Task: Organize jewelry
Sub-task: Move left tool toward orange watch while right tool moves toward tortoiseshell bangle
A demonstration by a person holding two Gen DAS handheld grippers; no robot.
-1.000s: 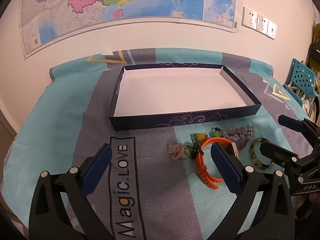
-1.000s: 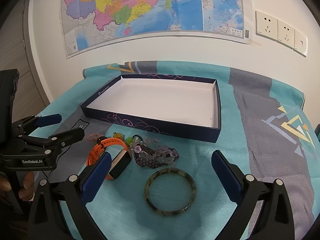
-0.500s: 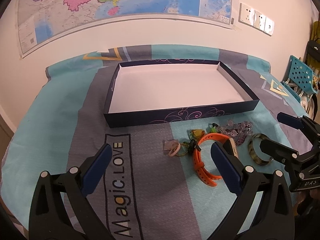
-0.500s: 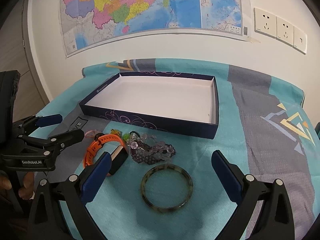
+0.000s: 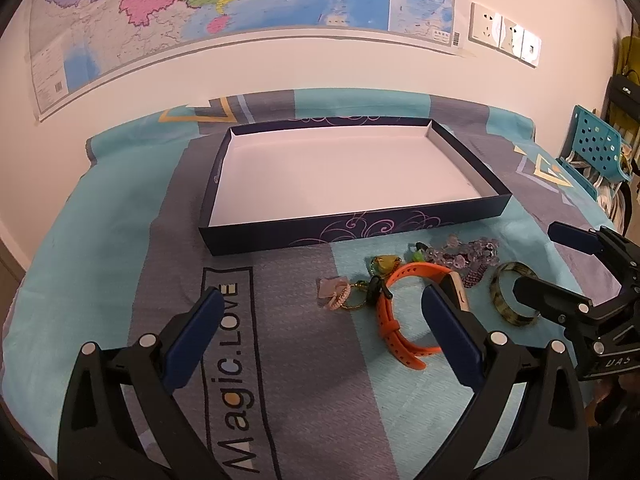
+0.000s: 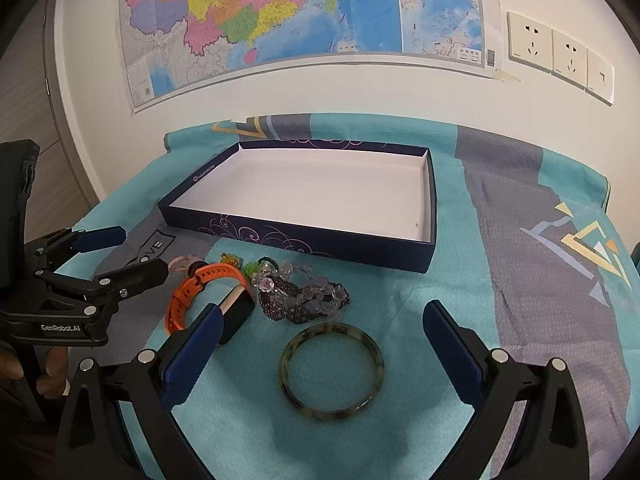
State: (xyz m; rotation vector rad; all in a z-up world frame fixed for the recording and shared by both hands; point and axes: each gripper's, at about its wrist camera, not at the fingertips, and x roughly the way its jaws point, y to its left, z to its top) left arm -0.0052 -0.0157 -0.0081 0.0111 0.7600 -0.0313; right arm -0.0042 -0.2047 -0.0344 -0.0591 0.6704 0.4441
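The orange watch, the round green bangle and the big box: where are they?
orange watch (image 6: 208,276), right wrist view, on its strap.
green bangle (image 6: 332,370), right wrist view, on its near rim.
box (image 5: 280,236), left wrist view, on its front wall.

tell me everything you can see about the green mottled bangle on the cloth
The dark green mottled bangle is a rigid closed ring, glossy like stone or resin, with paler streaks through it. It lies flat on the teal patterned cloth, in front of the purple and clear bead bracelets and apart from them, nearer than the shallow navy box. It sits centred between the open fingers of the right gripper, which do not touch it. Nothing rests on it.
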